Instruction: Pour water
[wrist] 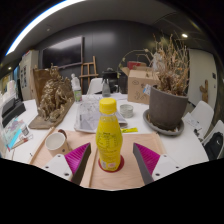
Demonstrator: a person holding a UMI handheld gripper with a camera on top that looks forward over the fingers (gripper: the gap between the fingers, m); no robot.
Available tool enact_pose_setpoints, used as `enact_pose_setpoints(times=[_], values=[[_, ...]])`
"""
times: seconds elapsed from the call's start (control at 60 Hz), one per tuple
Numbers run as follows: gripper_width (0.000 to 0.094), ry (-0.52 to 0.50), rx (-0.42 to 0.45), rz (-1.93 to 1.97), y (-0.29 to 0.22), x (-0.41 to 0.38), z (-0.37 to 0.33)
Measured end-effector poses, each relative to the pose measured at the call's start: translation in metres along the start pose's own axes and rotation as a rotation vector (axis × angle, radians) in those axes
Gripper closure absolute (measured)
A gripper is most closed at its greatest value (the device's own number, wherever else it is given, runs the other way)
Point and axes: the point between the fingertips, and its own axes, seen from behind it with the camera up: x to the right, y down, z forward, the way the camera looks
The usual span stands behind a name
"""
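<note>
Tongs spread open, both fingers pointing forward with magenta pads facing inward. Between them, upright on a light wooden tray: a yellow bottle with an orange cap and a pale label band around the middle. Visible gap at either side of the bottle, neither pad pressing on it. Bottle base resting on the tray, a small magenta patch showing at its foot.

Just left of the tray, near the left finger, a pale cup, open mouth upward. Beyond the bottle, a clear plastic container lying on the white worktop, a small grey cup just beside it. Off to the right, a dark grey pot on a saucer, full of dry brown stalks. To the left, a heap of dried brown plants on a wooden board. Farther back, a cardboard box and a slim clear bottle, well apart from the tray. Dark wall behind, a long strip light curving overhead.
</note>
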Motion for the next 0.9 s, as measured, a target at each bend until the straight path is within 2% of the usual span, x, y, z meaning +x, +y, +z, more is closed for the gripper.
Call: enact_pose_setpoints(times=[0.417, 0.633, 0.9], values=[[0.0076, 0.145, -0.101, 0.015, 0.0, -0.07, -0.255], [0.0078, 0.176, -0.101, 0.025, 0.015, -0.082, -0.314], [0.0075, 0.197, -0.134, 0.055, 0.031, -0.067, -0.331]])
